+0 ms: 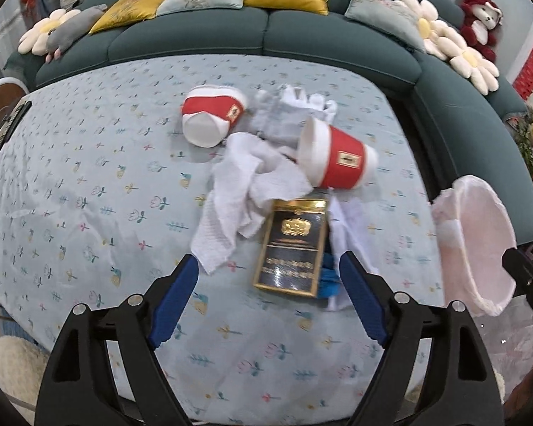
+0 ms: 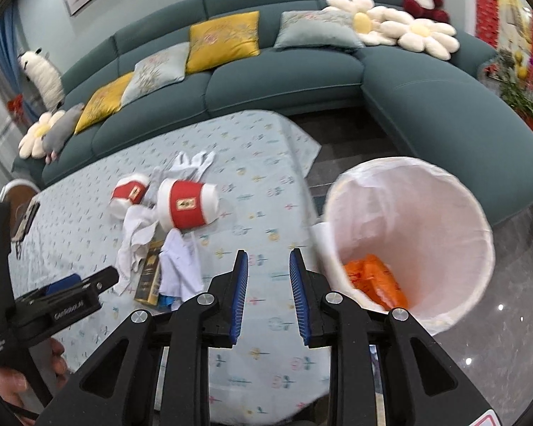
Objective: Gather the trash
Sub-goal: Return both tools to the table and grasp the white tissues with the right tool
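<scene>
Trash (image 1: 287,191) lies heaped mid-table (image 1: 89,184): cups, tissues, a dark box.
Your left gripper (image 1: 268,277) gapes wide and empty before it; your right gripper (image 2: 268,277), parted, empty, hovers beside the bin (image 2: 479,234).

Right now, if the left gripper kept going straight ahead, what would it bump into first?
Probably the flat black-and-gold box lying between the open blue pads of the left gripper, beside the crumpled white cloth; depth is uncertain.
</scene>
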